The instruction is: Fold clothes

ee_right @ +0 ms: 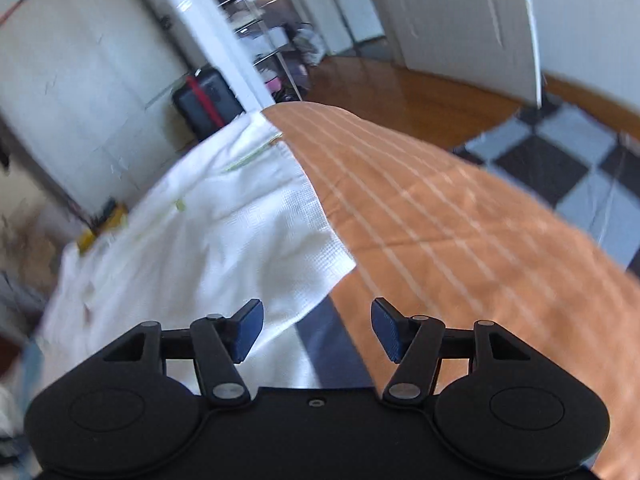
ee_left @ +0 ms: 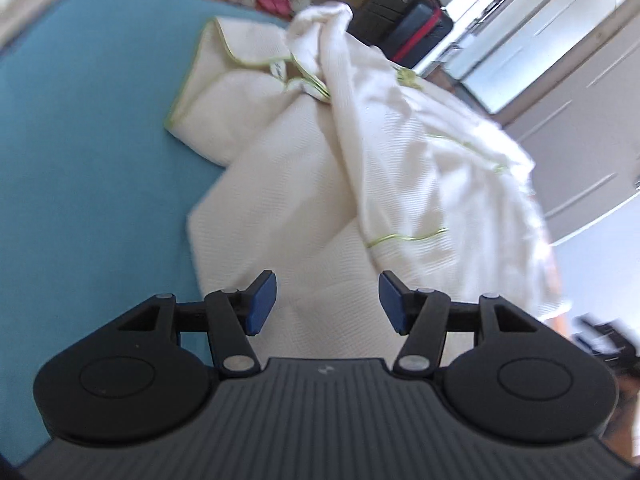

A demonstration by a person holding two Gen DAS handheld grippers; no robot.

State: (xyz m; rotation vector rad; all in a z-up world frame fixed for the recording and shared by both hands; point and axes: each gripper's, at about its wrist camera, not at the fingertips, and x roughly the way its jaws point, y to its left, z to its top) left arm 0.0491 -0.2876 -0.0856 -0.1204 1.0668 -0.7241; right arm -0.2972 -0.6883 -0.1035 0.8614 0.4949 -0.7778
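A cream-white garment with thin green piping (ee_left: 400,148) lies crumpled on a blue bed cover (ee_left: 88,152), one part bunched up high at the back. My left gripper (ee_left: 327,303) is open and empty, hovering just above the garment's near flat part. In the right wrist view the same white garment (ee_right: 208,224) lies to the left, its corner near my right gripper (ee_right: 317,330), which is open and empty above the garment's edge and the orange cover.
An orange striped cover (ee_right: 460,232) drapes the bed's side. A dark suitcase with a red strap (ee_left: 404,20) (ee_right: 202,100) stands by white wardrobe doors (ee_right: 80,80). A wooden floor (ee_right: 400,92) and a black-and-white checked rug (ee_right: 560,160) lie beyond.
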